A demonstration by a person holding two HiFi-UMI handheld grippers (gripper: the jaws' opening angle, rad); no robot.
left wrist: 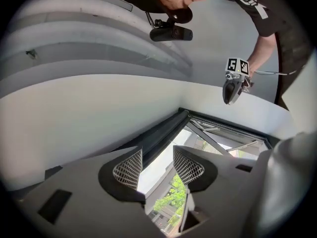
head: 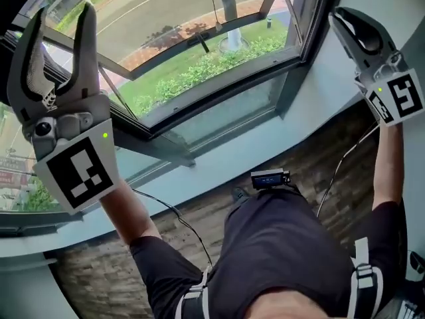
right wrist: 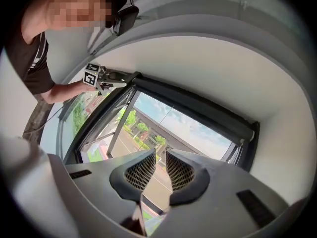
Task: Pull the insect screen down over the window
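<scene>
Right gripper view shows the dark, rolled-up insect screen (right wrist: 198,110) along the top edge of the black-framed window (right wrist: 163,128). Both are empty: the left hand-held gripper (left wrist: 157,162) well parted, the right hand-held gripper (right wrist: 161,165) narrowly parted. The mesh is probably light and flimsy, so grip its stiff bottom bar centrally.

In the head view the window (head: 199,58) runs off the top edge, so its upper frame is cut away. The right gripper (head: 342,20) shows side-on there, one finger hiding the other. In the left gripper view the rolled screen (left wrist: 163,133) passes partly behind the left gripper (left wrist: 157,155).
</scene>
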